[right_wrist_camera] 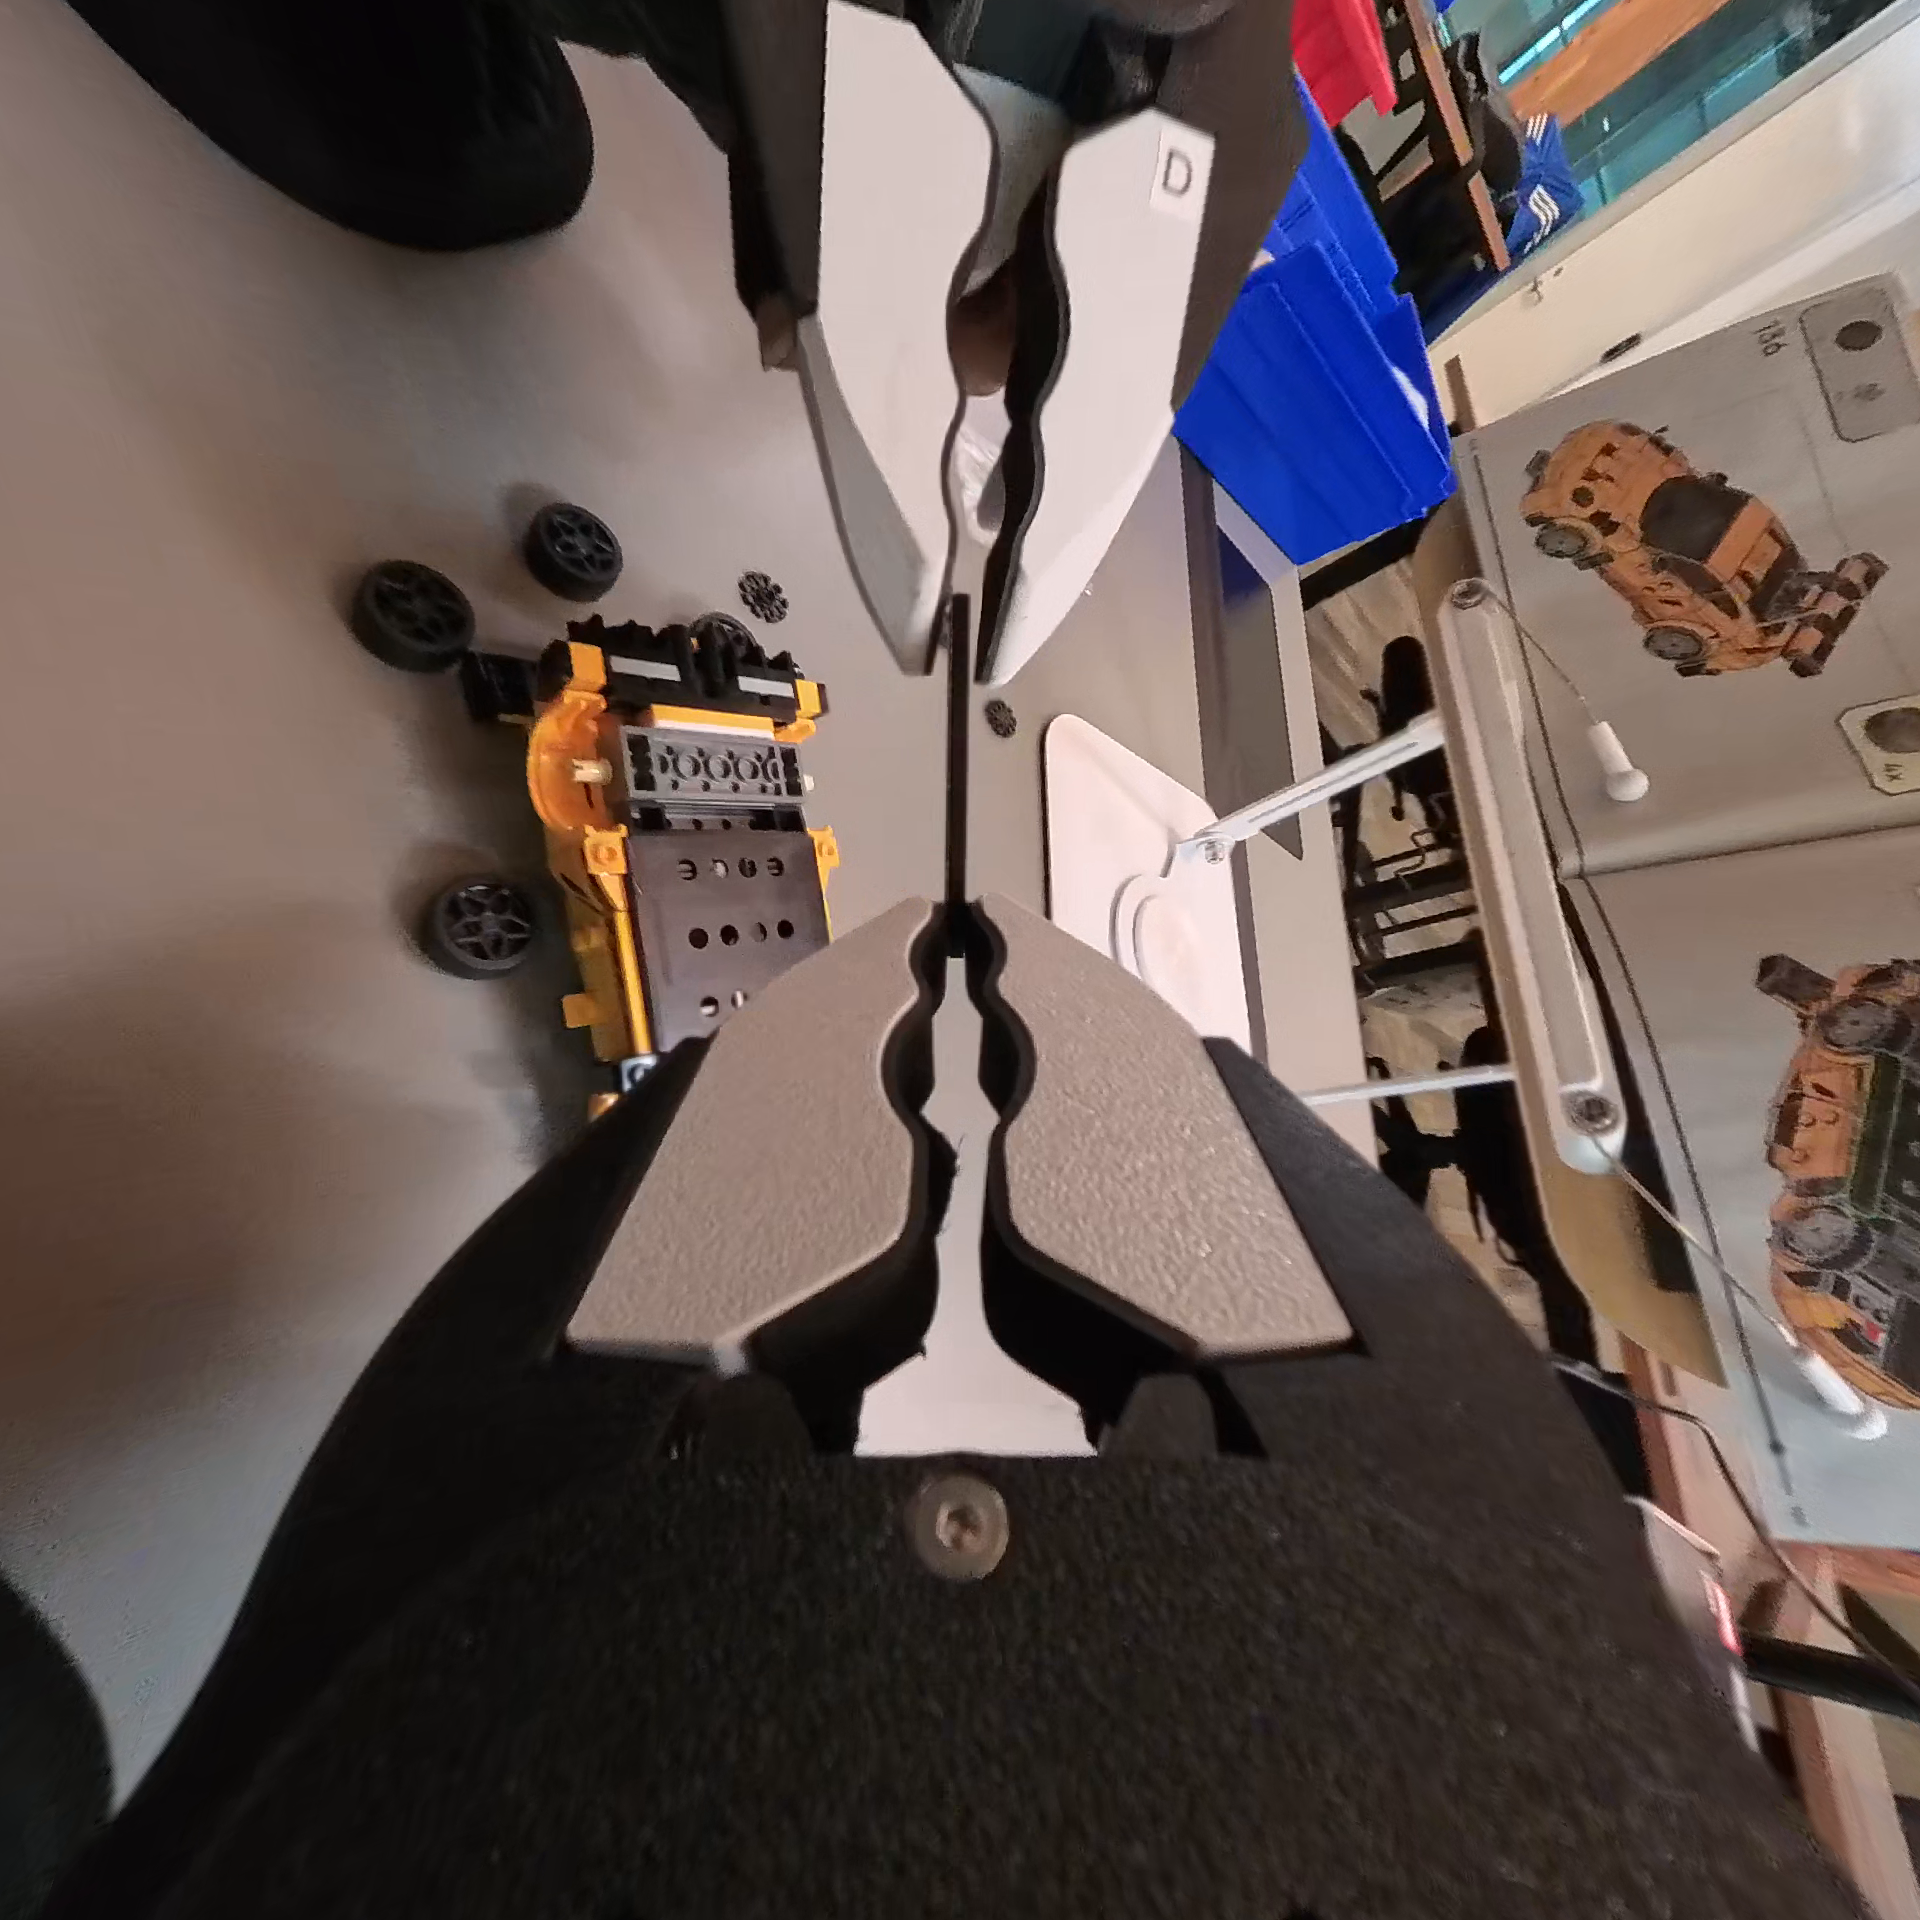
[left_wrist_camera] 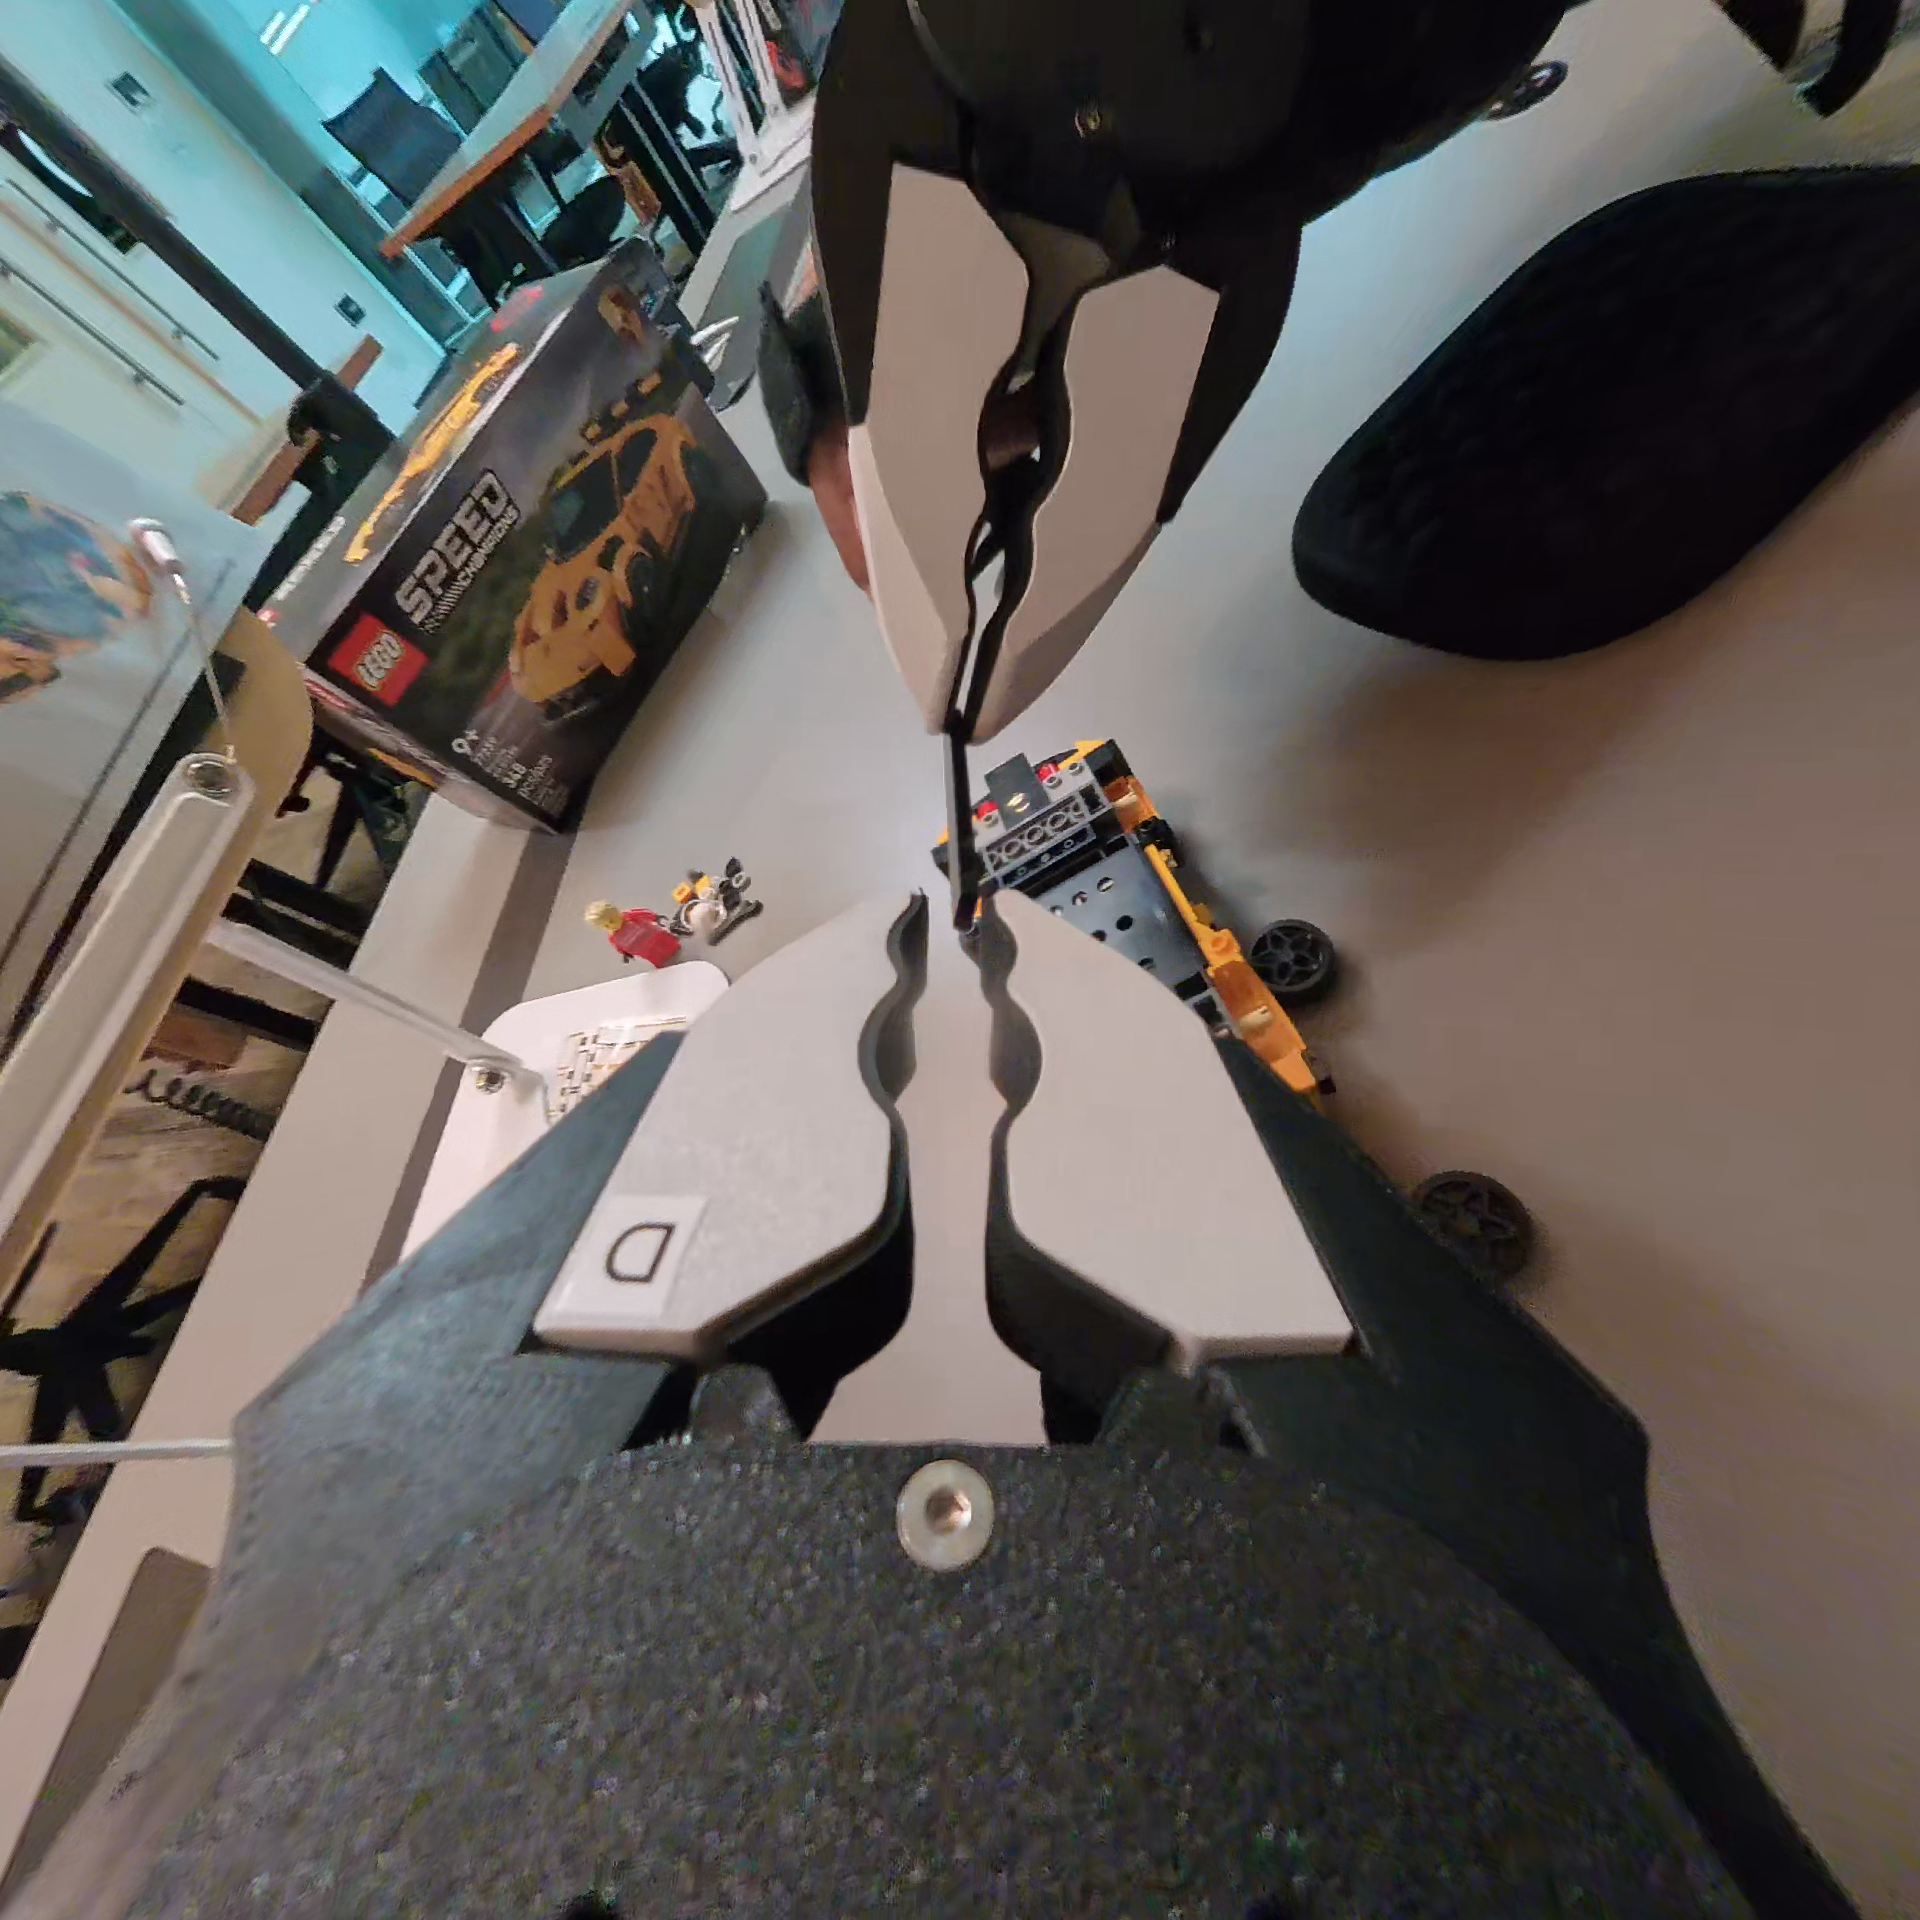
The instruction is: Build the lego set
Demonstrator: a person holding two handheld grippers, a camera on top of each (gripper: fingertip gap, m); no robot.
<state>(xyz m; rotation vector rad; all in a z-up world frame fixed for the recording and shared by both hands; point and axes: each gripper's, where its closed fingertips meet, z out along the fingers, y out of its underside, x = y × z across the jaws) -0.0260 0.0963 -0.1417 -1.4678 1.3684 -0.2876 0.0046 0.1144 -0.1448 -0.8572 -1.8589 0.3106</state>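
Thin black strip (right_wrist_camera: pixel 957 769), right gripper (right_wrist_camera: pixel 957 928), left gripper (left_wrist_camera: pixel 956 914) pinching ends

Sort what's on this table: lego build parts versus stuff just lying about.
Build: thin black piece, pinched by left gripper and right gripper; yellow car chassis; loose wheels; minifigure; instruction booklet.

Lying about: lego box; blue bins.

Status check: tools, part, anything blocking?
Left tool nearly shut on one end of black strip; right tool shut on the other. Strip held above table; car beside it, wheels loose. Nothing in the way.
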